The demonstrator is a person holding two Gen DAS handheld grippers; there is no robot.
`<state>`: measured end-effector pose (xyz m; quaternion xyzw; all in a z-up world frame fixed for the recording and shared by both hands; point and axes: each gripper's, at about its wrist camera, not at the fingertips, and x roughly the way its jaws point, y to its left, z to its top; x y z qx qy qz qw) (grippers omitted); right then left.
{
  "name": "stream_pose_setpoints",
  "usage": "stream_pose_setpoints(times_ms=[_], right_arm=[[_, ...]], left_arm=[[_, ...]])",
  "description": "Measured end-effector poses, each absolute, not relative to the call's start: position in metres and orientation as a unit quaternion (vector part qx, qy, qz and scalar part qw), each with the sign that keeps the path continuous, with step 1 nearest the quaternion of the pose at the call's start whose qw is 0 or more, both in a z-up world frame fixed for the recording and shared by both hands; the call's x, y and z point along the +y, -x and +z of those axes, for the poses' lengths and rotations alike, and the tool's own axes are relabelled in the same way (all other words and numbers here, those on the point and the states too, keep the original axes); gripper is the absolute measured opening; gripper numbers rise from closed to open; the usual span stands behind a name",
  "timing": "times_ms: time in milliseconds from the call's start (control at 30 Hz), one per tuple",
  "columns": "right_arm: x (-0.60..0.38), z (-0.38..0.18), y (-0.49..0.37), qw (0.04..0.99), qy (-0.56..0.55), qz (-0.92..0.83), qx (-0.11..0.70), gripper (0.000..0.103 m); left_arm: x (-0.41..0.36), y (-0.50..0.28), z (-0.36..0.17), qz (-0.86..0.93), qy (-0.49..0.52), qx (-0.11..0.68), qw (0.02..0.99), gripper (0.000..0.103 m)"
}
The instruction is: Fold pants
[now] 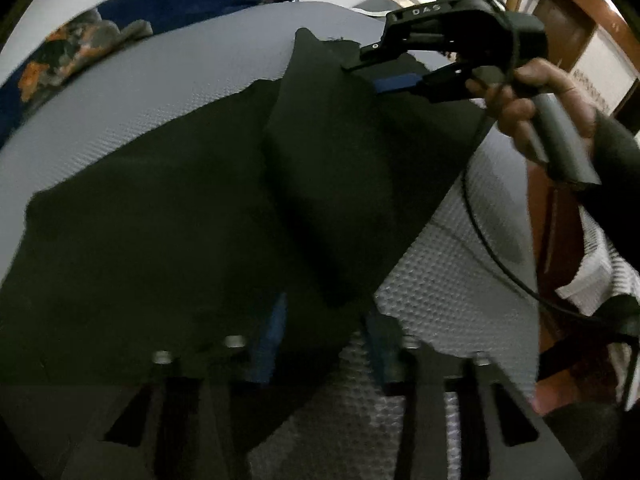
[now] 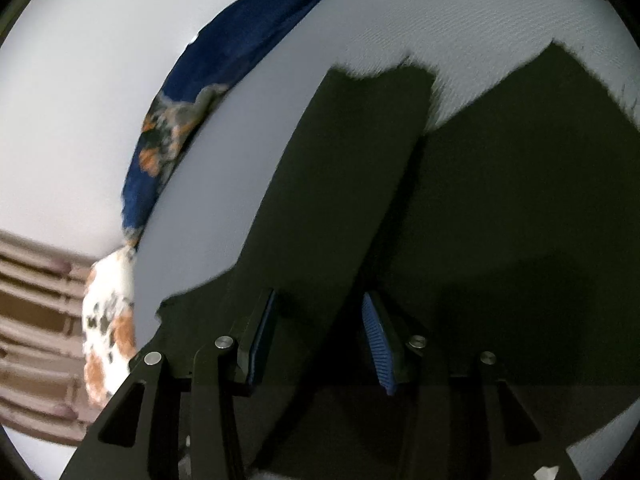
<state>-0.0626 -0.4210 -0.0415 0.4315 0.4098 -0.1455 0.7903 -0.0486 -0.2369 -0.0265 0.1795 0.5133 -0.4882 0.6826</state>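
The left gripper (image 1: 320, 340), seen from its own camera, has dark cloth of the pants (image 1: 180, 208) bunched between its two blue-padded fingers; the cloth seems pinched there, though the murk makes the contact hard to confirm. The right gripper (image 1: 384, 76), seen from across the garment, is part open, with a fold of the same cloth lying between its fingers; whether the pads press on it I cannot tell, and its own camera shows the blue pads standing apart around a raised ridge of fabric.

My judgement: this is the fold-over step, both grippers carrying one edge of the pants across the rest. Next, the carried edge needs lowering onto the layer beneath, aligned with it, then both grips released.

The pants lie spread on a grey textured mattress (image 1: 168, 76). Beyond the pants, at the mattress's far edge, sits a navy blanket with orange patches (image 1: 72, 52). To the right of the pants, a hand (image 1: 532, 108) holds the right gripper's handle, with brown wooden furniture (image 1: 576, 12) behind it.
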Motion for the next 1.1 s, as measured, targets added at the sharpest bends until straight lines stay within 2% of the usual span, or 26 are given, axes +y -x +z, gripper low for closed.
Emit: stream_pose_setpoints(times_ms=[100,200,467,700,1000,1033,1067,1100], right_arm=[[-0.447,-0.040,0.059,0.790,-0.444,-0.156,0.393,0.034],[-0.470,-0.039,0.051,0.792,-0.444,-0.175,0.381,0.031],[-0.509,-0.037,0.035,0.796,-0.426,-0.214,0.373,0.018],[-0.507,-0.024,0.026,0.802,-0.412,-0.198,0.384,0.018],[-0.503,-0.039,0.012,0.794,-0.376,-0.237,0.414,0.017],[-0.502,-0.037,0.012,0.796,-0.370,-0.241,0.415,0.016],[-0.502,-0.035,0.013,0.798,-0.361,-0.246,0.415,0.006],[-0.501,-0.030,0.014,0.801,-0.355,-0.247,0.413,0.005]], left_arm=[[-0.238,0.046,-0.024,-0.492,-0.172,0.514,0.681,0.017],[-0.239,0.044,-0.021,-0.492,-0.165,0.516,0.682,0.014],[-0.228,0.034,-0.019,-0.492,-0.129,0.529,0.679,0.011],[-0.224,0.018,-0.029,-0.480,-0.095,0.557,0.671,0.011],[-0.222,0.018,-0.031,-0.476,-0.091,0.560,0.672,0.011],[-0.223,0.018,-0.032,-0.476,-0.090,0.559,0.672,0.011],[-0.224,0.018,-0.031,-0.476,-0.090,0.559,0.672,0.011],[-0.225,0.018,-0.031,-0.476,-0.091,0.559,0.673,0.011]])
